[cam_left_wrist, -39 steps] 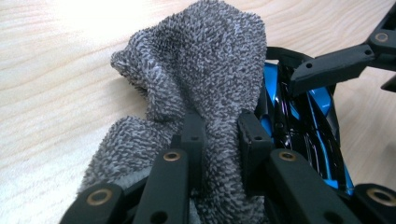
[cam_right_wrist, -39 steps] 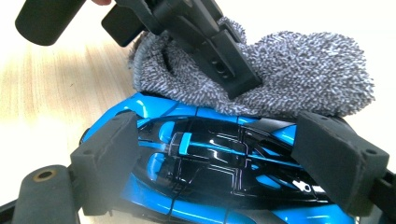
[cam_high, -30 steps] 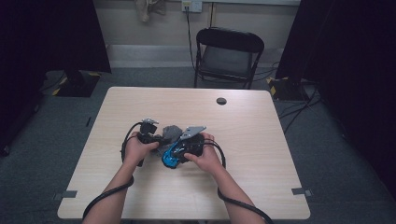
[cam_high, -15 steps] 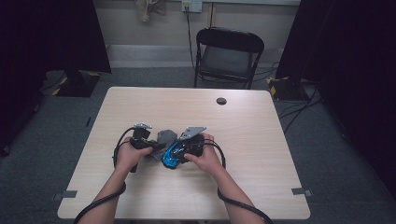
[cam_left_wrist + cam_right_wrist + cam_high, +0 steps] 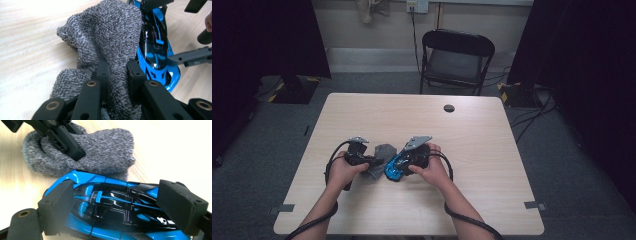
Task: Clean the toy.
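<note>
Left gripper (image 5: 116,72) pinches a fold of grey cloth (image 5: 107,35), w/ the cloth lying on the table (image 5: 492,150) just beside the blue toy car (image 5: 110,205), prob. touching it. Right gripper (image 5: 122,207) clamps my car across its body, front & rear ends.

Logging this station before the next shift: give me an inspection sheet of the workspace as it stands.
Surface: light wood table, bare apart from the work.
Job's things: grey cloth beside blue toy car, touching.
Clutter: small dark round spot near the far edge.
Tongs: left tongs shut on the cloth; right tongs clamp the car.
Cables: one trails from each, off the near edge.
Surroundings: folding chair, dark curtains, grey floor.
</note>
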`<act>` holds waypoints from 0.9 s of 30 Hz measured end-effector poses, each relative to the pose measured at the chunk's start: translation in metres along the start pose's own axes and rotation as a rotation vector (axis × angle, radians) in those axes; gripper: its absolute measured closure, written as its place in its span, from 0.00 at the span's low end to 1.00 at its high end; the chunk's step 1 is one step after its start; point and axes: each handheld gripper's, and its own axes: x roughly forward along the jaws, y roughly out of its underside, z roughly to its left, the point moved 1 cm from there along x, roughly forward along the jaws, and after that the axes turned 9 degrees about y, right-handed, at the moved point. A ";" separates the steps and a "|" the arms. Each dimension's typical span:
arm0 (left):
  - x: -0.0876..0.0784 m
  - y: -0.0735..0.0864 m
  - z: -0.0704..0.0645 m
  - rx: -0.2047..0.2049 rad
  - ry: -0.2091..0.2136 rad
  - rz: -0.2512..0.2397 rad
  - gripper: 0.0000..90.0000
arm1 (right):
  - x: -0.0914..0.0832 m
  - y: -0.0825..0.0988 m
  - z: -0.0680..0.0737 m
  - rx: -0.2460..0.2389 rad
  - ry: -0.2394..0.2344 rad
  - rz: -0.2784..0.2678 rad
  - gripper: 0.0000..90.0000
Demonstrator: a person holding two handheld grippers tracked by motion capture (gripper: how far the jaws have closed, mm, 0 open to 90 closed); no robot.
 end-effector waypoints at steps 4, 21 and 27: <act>-0.009 0.001 -0.001 0.005 -0.006 0.042 0.84 | 0.000 0.000 0.001 -0.003 0.001 -0.003 0.16; -0.010 -0.046 0.012 0.014 -0.098 -0.102 0.84 | 0.000 0.001 0.001 -0.003 0.003 -0.004 0.16; 0.011 -0.054 0.017 0.014 -0.099 -0.087 0.84 | -0.001 0.001 0.000 -0.007 -0.001 -0.005 0.16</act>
